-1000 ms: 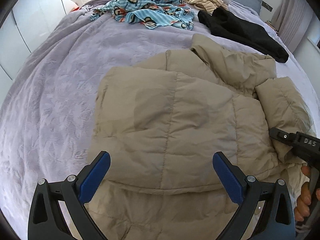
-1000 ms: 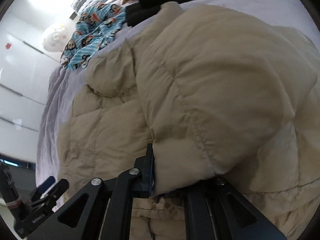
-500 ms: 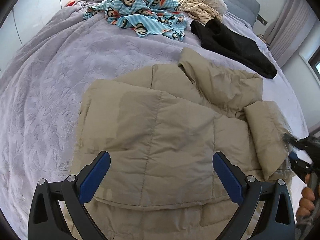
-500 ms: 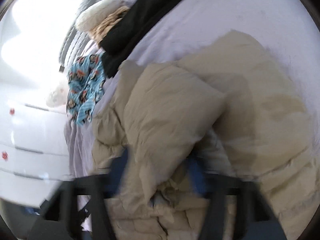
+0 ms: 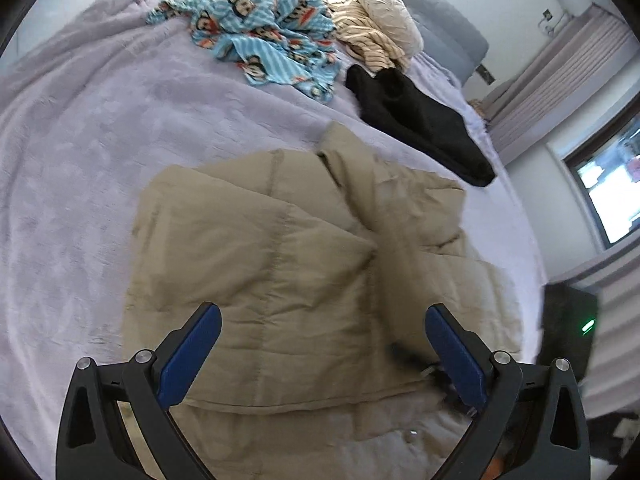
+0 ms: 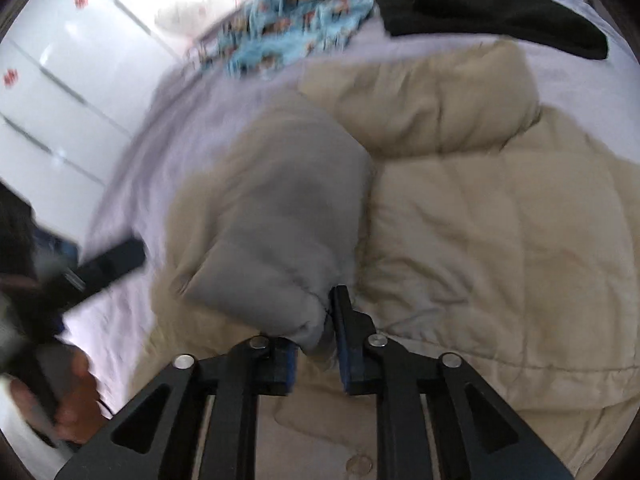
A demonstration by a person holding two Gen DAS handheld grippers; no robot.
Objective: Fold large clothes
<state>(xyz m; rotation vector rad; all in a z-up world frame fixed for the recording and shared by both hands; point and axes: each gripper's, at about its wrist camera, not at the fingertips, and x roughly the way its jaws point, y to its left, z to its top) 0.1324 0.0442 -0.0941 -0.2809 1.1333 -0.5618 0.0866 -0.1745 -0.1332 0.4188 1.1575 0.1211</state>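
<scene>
A beige puffer jacket [image 5: 280, 260] lies spread on the lilac bed cover [image 5: 100, 140]. My left gripper [image 5: 320, 344] hovers over its lower part, open, with nothing between its blue pads. In the right wrist view my right gripper [image 6: 316, 344] pinches the cuff of a jacket sleeve [image 6: 280, 220], which hangs over the jacket body [image 6: 500, 240]; its jaws are opening with the cuff still between them. In the left wrist view the sleeve [image 5: 404, 264] shows as a blur. A finger of the left gripper [image 6: 112, 264] and a hand [image 6: 76, 400] sit at the left.
At the far end of the bed lie a blue monkey-print cloth [image 5: 272, 28], a cream striped garment [image 5: 372, 36] and a black garment [image 5: 416, 120]. White wardrobe doors [image 6: 60, 100] stand past the bed's left side. A window [image 5: 608, 184] and a dark device with a green light [image 5: 568, 328] are on the right.
My right gripper has swung the sleeve from the jacket's right edge across onto the jacket body. My left gripper has risen and tilted up, staying open.
</scene>
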